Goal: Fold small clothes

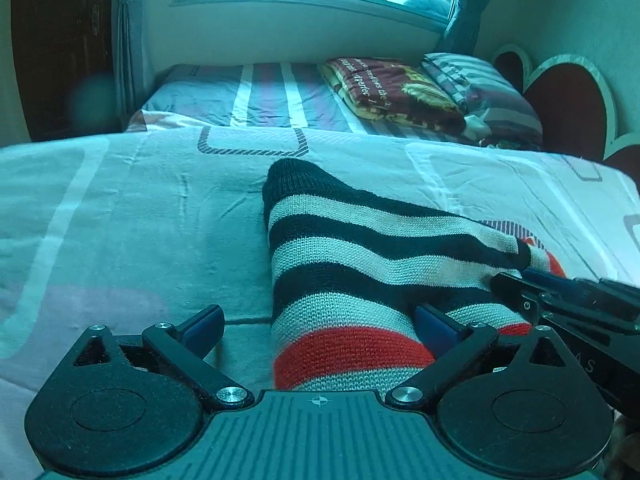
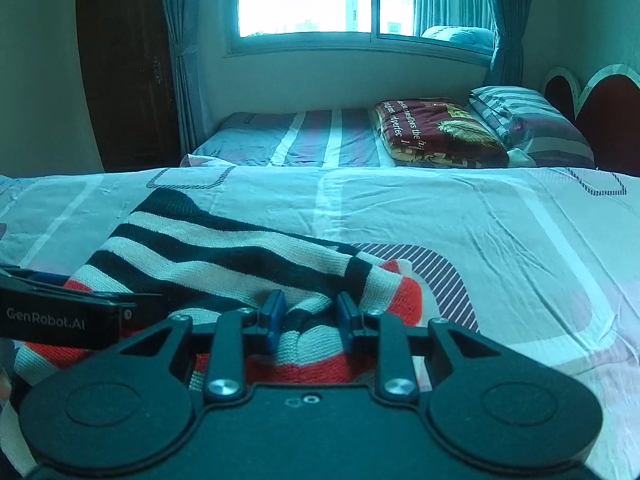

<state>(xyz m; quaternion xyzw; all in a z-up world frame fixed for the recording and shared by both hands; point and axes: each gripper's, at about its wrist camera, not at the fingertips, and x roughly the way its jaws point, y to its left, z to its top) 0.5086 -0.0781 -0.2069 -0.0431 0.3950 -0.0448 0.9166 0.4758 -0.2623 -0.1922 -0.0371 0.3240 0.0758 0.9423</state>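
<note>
A small knitted garment (image 1: 360,264) with black, white and red stripes lies on the bed sheet (image 1: 140,220). My left gripper (image 1: 320,330) is open wide, its jaws on either side of the garment's near red-striped edge. My right gripper (image 2: 308,314) has its jaws close together with a bunched fold of the garment (image 2: 224,256) between them; whether the pads press it is unclear. The right gripper (image 1: 568,300) shows at the right of the left wrist view. The left gripper (image 2: 60,316) shows at the left of the right wrist view.
The pale patterned sheet (image 2: 480,240) covers the near bed. Behind it is a second bed (image 2: 304,140) with a folded maroon blanket (image 2: 436,132) and a striped pillow (image 2: 532,124). A window (image 2: 320,0), curtains and a dark wardrobe (image 2: 124,72) stand at the back.
</note>
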